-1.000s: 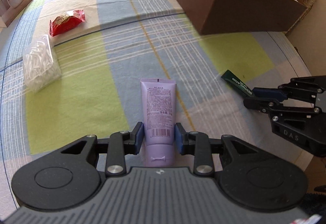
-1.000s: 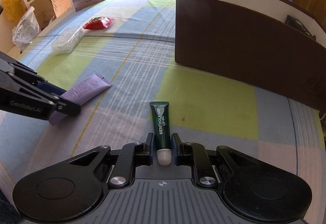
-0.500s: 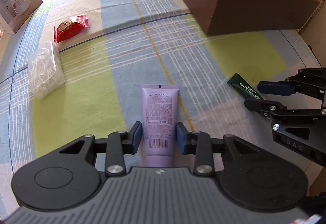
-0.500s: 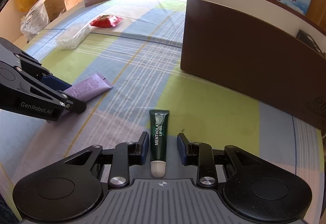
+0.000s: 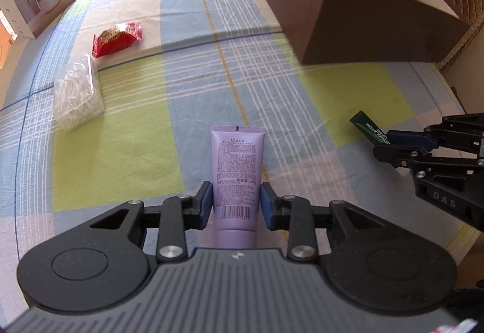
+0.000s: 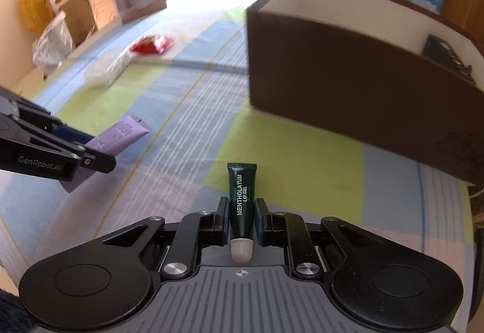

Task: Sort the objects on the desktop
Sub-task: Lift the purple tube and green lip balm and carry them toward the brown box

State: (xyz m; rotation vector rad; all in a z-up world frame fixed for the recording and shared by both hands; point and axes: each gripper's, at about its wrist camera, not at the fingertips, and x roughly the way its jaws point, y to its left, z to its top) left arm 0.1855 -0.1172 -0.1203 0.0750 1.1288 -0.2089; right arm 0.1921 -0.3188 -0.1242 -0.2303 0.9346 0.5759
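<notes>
Both tubes look light, soft and slick, best held low near the caps: the left gripper (image 5: pixel 236 206) clamps the purple tube (image 5: pixel 237 172), the right gripper (image 6: pixel 241 219) the lip gel (image 6: pixel 242 197), mid-worktop before the box (image 6: pixel 348 85).

- The right gripper (image 6: pixel 241 216) is closing again on the green lip gel tube (image 6: pixel 242 200), after its fingers spread half a second ago.
- The left gripper (image 5: pixel 237 206) is widening slightly around the purple tube (image 5: pixel 237 178).
- Both grippers are lifting; the brown box (image 6: pixel 363 85) is looming nearer.
</notes>
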